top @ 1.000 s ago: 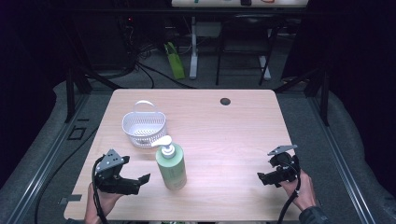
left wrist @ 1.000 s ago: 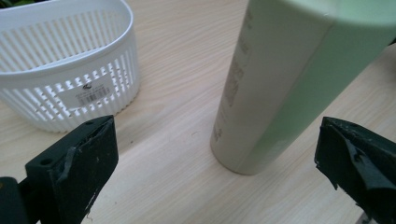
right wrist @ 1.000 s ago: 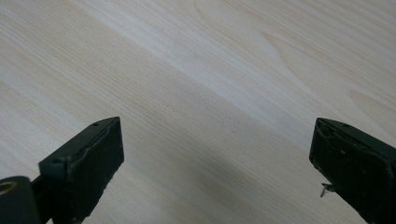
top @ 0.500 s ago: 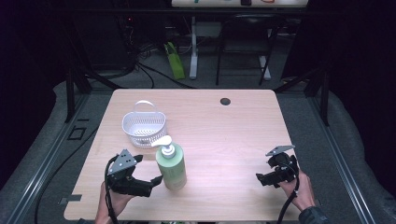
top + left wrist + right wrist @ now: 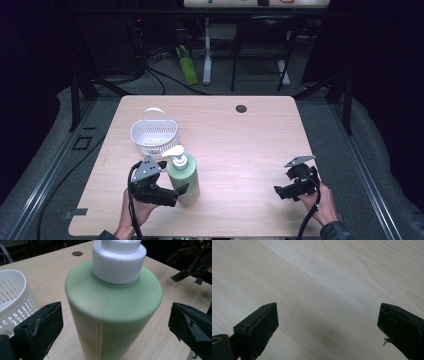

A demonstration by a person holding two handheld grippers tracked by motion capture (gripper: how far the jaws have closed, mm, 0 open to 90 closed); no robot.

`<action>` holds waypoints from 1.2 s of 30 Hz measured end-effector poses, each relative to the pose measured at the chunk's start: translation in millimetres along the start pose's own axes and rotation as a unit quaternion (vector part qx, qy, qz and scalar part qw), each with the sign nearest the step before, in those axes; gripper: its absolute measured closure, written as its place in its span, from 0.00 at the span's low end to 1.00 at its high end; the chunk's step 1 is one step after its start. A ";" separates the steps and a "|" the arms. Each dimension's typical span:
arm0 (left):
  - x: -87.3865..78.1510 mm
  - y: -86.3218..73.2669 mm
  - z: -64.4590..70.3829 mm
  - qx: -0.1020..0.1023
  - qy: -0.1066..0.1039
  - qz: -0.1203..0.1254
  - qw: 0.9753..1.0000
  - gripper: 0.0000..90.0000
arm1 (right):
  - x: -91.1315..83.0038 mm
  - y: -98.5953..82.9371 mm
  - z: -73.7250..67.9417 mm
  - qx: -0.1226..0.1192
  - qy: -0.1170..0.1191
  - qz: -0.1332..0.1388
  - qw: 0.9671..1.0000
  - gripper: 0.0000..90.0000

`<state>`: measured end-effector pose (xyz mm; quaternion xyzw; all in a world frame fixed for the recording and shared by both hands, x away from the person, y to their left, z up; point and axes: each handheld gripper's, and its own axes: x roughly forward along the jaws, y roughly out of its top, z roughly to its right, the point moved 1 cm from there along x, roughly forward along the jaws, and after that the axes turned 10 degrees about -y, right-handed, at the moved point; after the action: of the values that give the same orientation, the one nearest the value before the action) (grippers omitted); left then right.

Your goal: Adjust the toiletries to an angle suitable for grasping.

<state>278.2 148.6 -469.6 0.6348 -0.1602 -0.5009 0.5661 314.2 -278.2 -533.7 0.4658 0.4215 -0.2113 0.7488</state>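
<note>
Pale wooden table (image 5: 240,150) in a dark room, cables on the floor behind.
Near the green pump bottle (image 5: 183,177), the white basket (image 5: 154,136) stands just behind; left gripper (image 5: 172,195) straddles the bottle, jaws spread, untouching; right gripper (image 5: 280,192) gapes well apart.

white basket (image 5: 154,136): on tabletop (image 5: 250,150), just beyond the left tongs (image 5: 172,196) | round hole (image 5: 241,108): far edge, well beyond the right tongs (image 5: 280,191) | green object (image 5: 186,71): floor past the tabletop
</note>
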 end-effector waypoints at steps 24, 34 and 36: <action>13.8 6.6 0.9 0.024 0.027 0.024 0.999 0.13 | -2.2 0.2 0.1 -0.001 -0.001 0.003 1.000 0.03; 13.8 5.8 -0.3 0.023 0.031 0.029 0.999 0.13 | -1.4 -0.1 1.9 0.005 -0.011 0.002 1.000 0.03; 13.6 5.8 -0.6 0.023 0.033 0.028 0.999 0.13 | -1.2 -0.3 2.2 0.006 -0.012 0.001 1.000 0.03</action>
<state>286.9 136.6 -470.8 0.6591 -0.1710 -0.4596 0.5703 314.3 -280.4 -532.4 0.4684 0.4106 -0.2185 0.7512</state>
